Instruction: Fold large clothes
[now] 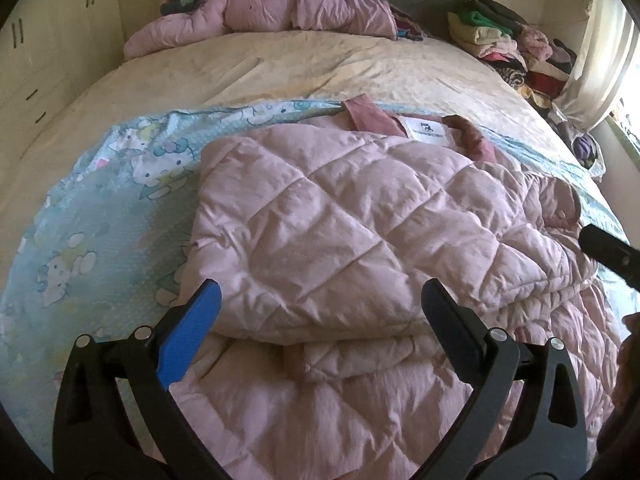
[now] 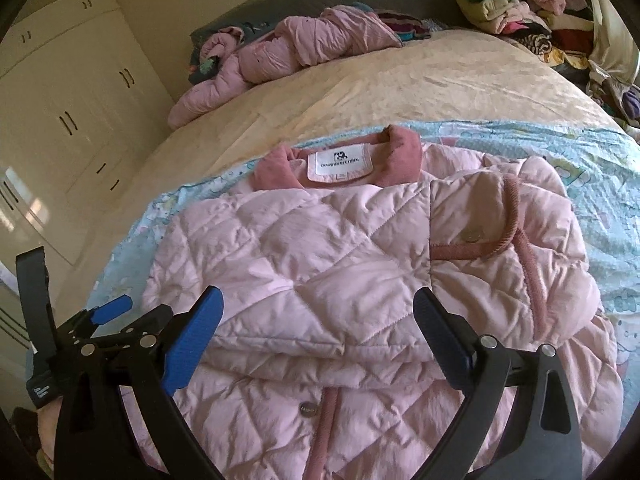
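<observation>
Cream bedspread point(image 2: 400, 80) under cartoon-cat sheet point(image 1: 100, 200) | pink quilted jacket point(image 2: 320, 248) lay folded on sheet | neck label point(image 2: 340, 162) text unreadable | left gripper point(image 1: 320, 300), right gripper point(image 2: 318, 308) spread wide, empty, above jacket's near fold

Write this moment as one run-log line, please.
left gripper: open, empty | right gripper: open, empty | pink quilted jacket: sleeves folded in

A wide bed point(image 1: 320, 68) under a cream cover filled both views. A pale blue cartoon-print sheet point(image 1: 120, 184) lay across its lower half, bearing the pink quilted jacket point(image 1: 340, 220) at centre. Another pink garment point(image 1: 260, 12) sat crumpled at the top of the frame.
</observation>
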{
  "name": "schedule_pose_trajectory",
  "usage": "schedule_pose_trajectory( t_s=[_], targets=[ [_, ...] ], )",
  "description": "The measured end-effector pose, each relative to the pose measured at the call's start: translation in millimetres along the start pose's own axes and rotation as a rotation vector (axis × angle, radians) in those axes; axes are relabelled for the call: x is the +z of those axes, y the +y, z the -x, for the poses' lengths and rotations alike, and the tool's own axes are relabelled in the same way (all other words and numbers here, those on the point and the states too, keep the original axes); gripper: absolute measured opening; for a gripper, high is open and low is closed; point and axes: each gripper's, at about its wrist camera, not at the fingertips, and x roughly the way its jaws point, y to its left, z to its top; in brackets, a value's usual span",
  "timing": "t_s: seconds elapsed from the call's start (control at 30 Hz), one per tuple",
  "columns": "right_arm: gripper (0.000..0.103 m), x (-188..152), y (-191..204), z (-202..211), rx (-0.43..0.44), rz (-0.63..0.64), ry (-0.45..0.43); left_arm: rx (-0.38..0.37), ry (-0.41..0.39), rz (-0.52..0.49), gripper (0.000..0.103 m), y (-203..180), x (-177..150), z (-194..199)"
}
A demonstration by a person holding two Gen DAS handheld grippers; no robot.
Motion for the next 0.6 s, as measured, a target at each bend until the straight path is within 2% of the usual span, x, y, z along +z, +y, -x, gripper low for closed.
schedule_pose_trajectory(
  t_s=[0.2,0.47,0.6],
  targets=[
    [0.095,-3.3,0.7,22.7,0.003,0.005,-0.017,0.006,-0.019,0.03,0.094,2.5,-5.2,17.9],
    [0.095,-7.7,4.3,59.5,0.011,0.017,-0.061,0.026,-0.094,0.024,0.094,-8.7,-16.1,54.3],
    [0.095,-11.0,6.1,76.1,0.018,0.023,-0.075,-0.017,-0.121,0.02,0.094,-17.1,-23.2,69.8]
  ],
)
